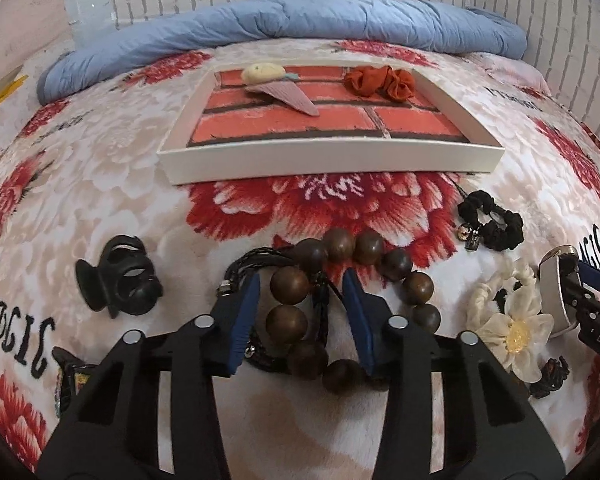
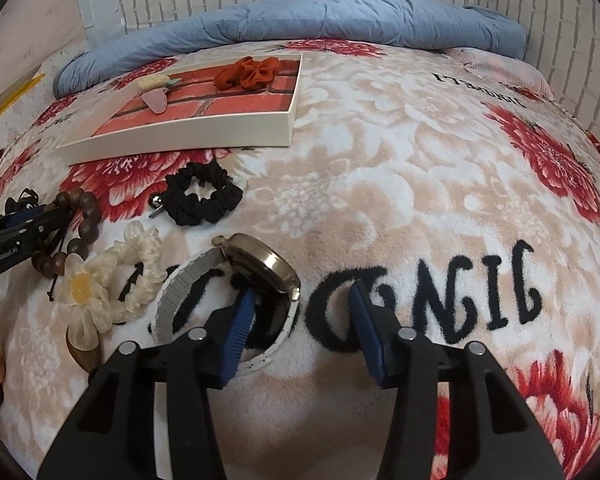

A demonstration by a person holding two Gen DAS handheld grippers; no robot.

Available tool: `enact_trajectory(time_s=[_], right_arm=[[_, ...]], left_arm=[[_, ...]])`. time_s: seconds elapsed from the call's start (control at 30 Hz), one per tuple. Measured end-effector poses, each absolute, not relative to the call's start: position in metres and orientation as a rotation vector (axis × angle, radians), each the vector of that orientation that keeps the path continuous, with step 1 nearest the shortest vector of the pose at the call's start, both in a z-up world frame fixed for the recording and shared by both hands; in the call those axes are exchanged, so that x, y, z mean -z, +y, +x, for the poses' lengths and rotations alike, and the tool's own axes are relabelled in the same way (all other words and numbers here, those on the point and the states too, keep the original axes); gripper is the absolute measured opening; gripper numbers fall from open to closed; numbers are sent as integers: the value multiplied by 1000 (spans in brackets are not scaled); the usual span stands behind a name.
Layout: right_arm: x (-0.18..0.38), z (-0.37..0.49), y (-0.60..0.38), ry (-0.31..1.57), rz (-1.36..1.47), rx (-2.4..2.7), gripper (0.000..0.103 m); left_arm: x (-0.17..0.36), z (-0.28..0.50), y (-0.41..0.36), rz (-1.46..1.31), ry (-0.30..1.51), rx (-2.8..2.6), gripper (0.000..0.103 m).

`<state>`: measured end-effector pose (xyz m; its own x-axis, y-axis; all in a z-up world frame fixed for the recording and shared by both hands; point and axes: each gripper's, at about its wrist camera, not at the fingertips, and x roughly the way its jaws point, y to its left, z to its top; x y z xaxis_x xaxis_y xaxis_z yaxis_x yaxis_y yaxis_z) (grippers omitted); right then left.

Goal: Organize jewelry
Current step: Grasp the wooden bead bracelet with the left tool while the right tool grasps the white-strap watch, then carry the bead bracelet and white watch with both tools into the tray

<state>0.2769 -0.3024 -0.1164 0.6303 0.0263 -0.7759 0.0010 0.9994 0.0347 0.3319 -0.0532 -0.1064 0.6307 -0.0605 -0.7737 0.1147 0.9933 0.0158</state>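
We see our left gripper (image 1: 302,312) spread wide over the wooden bead bracelet (image 1: 342,276), its blue pads on either side of the bracelet's left arc, not closed on it. The bracelet lies on the floral blanket (image 1: 100,184) of the bed, overlapping a black braided cord (image 1: 260,258). To its left sits a black claw clip (image 1: 118,280); to its right a cream flower hair tie (image 1: 508,320), and beyond that a black scrunchie (image 1: 494,220).

Our right gripper (image 2: 300,324) is also released, its jaws wide apart. One blue pad reaches inside the loop of the watch (image 2: 260,266), which rests tilted on the blanket with its pale strap (image 2: 180,296) curving beside that pad; the other pad stands outside the watch case.

Farther back, the white tray (image 1: 332,160) with the brick-pattern floor holds an ice-cream-shaped clip (image 1: 276,86) and a red scrunchie (image 1: 380,80), well apart from each other. A blue quilt (image 1: 300,20) lies against the wall.
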Motion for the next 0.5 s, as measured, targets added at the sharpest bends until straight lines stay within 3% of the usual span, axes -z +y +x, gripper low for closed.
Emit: enact_trajectory(time_s=[0.13,0.3,0.4,0.5], right_arm=[[117,277,-302,889,32,-15,48],[117,277,-298,885,24,-34,34],[117,277,-294,886,13,-57,24],[116,276,-292,879,2,-56,23]], left_arm=[[113,336,-52,48,907,115,33],[113,335,-47,8,907,147,18],[112,334,-48,9,900,148,18],[109,330,-48,10,880,147,18]])
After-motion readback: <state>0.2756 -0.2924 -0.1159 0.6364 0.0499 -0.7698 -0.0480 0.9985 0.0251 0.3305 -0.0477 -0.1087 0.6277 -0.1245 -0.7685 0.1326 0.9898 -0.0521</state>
